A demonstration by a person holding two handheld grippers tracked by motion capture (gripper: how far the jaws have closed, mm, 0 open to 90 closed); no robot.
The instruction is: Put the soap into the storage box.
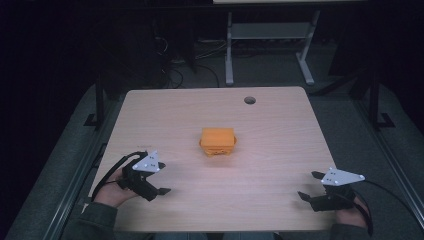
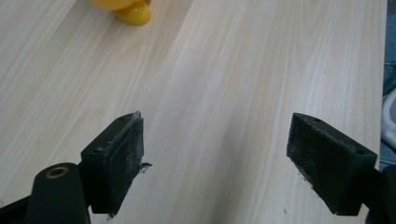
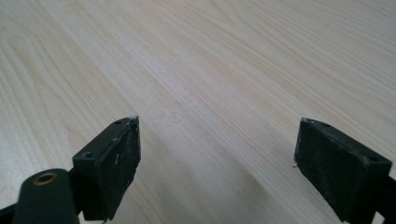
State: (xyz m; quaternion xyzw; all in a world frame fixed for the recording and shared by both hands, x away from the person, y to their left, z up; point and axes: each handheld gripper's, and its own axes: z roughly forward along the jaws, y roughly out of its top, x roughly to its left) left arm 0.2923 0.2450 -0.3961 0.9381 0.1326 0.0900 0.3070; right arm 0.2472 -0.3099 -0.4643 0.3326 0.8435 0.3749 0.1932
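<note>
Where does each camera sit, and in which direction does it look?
High view: above the person's side, looking forward and down at the table, orange box, both hands, left claw, right claw.
Left gripper view: on the left claw, looking along its open jaws.
Right gripper view: on the right claw, facing bare wood.
Shared: high and left gripper views both show the box.

A pale wood-grain table [image 1: 280, 150] with a round cable hole [image 1: 249, 100] is set on grey floor [image 1: 270, 75]. A white-legged desk frame [image 1: 270, 35] and dark cables [image 1: 172, 75] are seen beyond, in dim surroundings.
</note>
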